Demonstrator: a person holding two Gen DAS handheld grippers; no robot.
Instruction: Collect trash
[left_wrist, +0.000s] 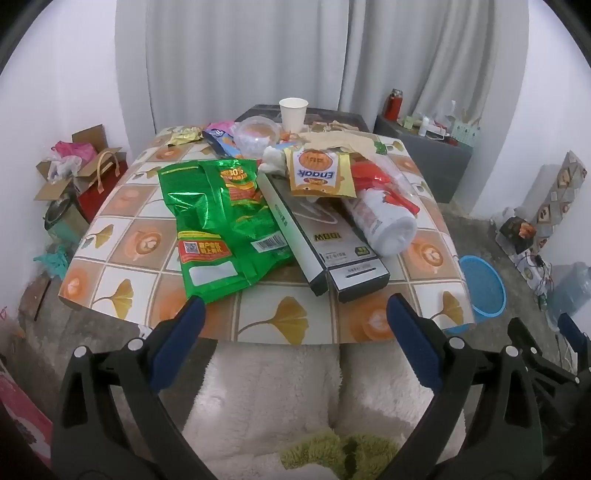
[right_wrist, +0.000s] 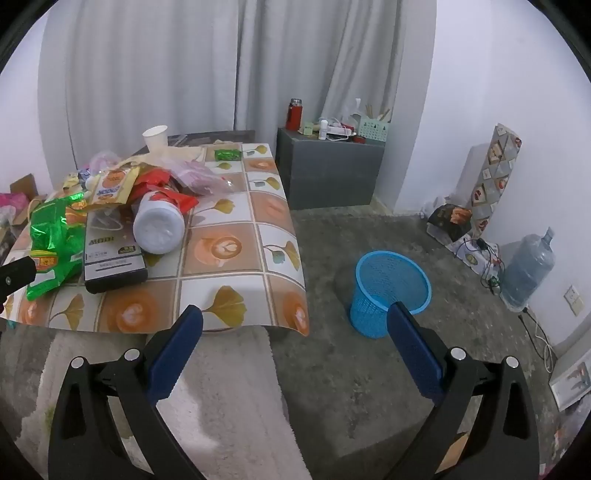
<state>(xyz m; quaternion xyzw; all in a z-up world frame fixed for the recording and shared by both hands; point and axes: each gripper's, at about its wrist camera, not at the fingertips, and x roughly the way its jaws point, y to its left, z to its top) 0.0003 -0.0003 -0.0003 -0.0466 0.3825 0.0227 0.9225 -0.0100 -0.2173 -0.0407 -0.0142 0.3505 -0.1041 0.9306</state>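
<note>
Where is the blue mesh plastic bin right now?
In the right wrist view, the blue mesh plastic bin stands upright on the grey floor, right of the tiled-pattern table.

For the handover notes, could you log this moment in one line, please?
left gripper: open, empty | right gripper: open, empty | trash: on table | bin: on floor

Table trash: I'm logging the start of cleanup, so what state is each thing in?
Left claw: open, empty.
Right claw: open, empty.
Green snack bag: crumpled, lying flat.
White bottle: on its side.
Black box: lying flat.
Paper cup: upright.
Blue basket: upright on the floor, looks empty.
</note>
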